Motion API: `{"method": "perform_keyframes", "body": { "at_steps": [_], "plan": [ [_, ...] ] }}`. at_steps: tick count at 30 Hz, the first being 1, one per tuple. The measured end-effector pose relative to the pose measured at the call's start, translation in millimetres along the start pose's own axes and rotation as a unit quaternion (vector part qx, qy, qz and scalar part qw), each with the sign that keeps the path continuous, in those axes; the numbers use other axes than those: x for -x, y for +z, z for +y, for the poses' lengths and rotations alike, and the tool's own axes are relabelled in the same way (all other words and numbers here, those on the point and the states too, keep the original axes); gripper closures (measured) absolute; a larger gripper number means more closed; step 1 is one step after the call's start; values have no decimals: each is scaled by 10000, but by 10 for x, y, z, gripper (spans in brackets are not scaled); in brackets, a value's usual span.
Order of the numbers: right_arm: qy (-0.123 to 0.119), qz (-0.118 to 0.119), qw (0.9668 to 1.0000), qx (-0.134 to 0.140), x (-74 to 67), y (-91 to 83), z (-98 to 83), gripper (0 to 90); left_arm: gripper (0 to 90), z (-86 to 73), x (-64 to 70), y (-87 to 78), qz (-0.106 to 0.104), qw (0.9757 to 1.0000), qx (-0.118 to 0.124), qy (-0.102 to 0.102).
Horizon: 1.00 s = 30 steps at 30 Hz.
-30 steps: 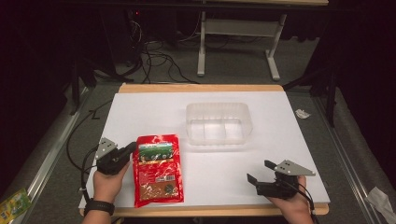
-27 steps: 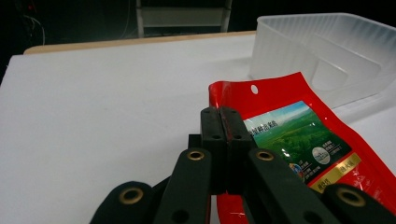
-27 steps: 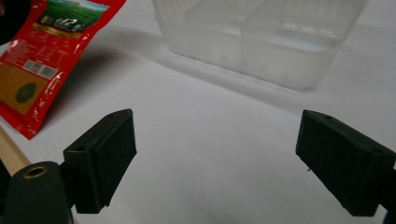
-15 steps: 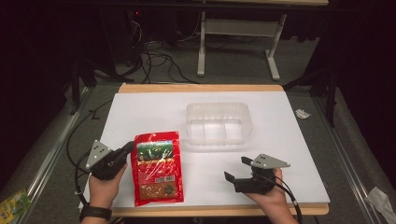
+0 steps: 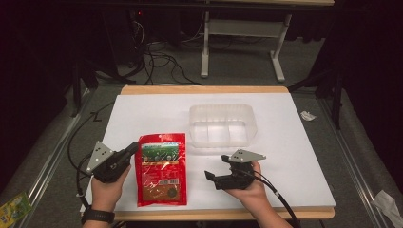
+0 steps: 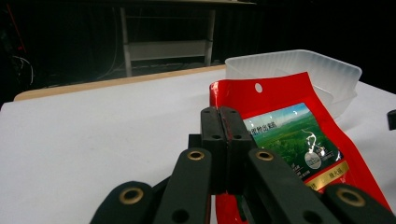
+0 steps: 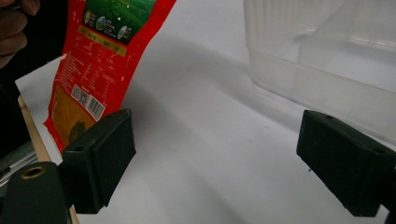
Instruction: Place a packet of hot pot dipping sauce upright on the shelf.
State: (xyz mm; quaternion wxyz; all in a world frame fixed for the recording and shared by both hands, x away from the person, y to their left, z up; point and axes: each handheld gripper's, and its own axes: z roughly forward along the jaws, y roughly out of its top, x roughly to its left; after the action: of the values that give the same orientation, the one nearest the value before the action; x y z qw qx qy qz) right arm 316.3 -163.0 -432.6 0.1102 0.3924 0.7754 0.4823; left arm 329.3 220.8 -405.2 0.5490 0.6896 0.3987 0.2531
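Note:
A red snack packet (image 5: 161,168) lies flat on the white table (image 5: 294,156), near the front left. My left gripper (image 5: 134,150) meets the packet's upper left corner. In the left gripper view its jaws (image 6: 226,126) are pressed together with a thin sliver of the red packet (image 6: 285,135) pinched between them. My right gripper (image 5: 213,179) hovers low to the right of the packet, pointing left at it. Its jaws (image 7: 224,163) stand wide apart with bare table between them, and the packet (image 7: 93,70) lies ahead on the left. A clear plastic tub (image 5: 221,108) stands empty behind both.
The tub (image 7: 327,79) is close on the right gripper's right side. The table's wooden front edge (image 5: 214,213) runs just below both hands. On the floor are a crumpled white scrap (image 5: 306,115) at right and a green wrapper (image 5: 14,209) at far left.
The right gripper has travelled left along the front of the table, from near the right corner to just beside the packet. The left gripper and packet have barely shifted.

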Motion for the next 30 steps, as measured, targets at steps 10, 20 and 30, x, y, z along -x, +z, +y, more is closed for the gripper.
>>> {"method": "perform_keyframes", "body": {
  "at_steps": [10,20,30],
  "plan": [
    [-62,245,9997,35,-187,261,128,125,900,58,60,-31,-105,9998,142,65],
    [-27,513,9986,119,-378,457,277,123,900,107,121,-54,-168,9994,246,169],
    [44,819,9966,103,-476,650,306,529,900,108,119,-66,-180,9994,255,178]
  ]
}}
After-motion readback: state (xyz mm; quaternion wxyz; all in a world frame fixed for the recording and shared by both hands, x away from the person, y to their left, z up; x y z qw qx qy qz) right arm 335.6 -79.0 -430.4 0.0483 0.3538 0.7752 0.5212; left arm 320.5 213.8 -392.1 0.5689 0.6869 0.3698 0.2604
